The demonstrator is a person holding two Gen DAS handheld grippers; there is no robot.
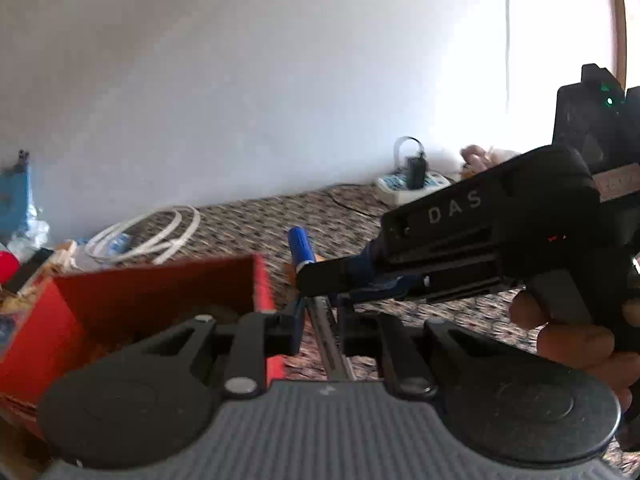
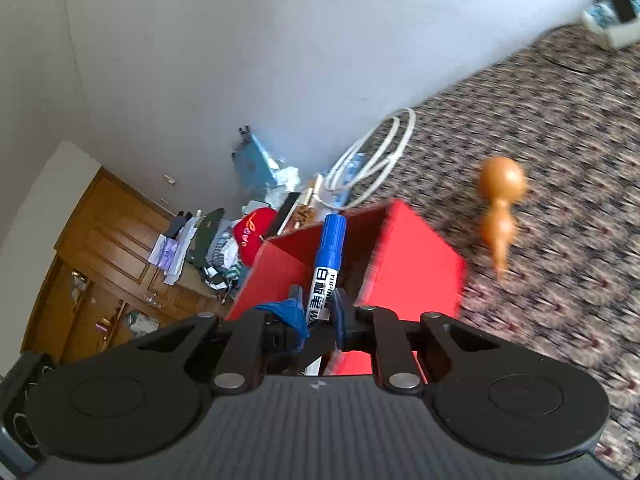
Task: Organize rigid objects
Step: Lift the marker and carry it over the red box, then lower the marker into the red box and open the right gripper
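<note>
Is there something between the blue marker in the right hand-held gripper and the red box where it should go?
Nothing visible blocks it. The right hand-held gripper holds the blue marker pen with a white label just in front of the open red cardboard box, cap pointing at the opening.

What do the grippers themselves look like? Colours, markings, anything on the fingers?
Both are matte black plastic: ribbed grey-black base, two round discs, silver pivot screws. The right gripper carries white "DAS" lettering and a green LED on top. Blue padding wraps the fingers, frayed on one. The left gripper looks identical.

Patterned carpet (image 2: 560, 160): red box (image 2: 416, 256), gourd (image 2: 500, 200).
</note>
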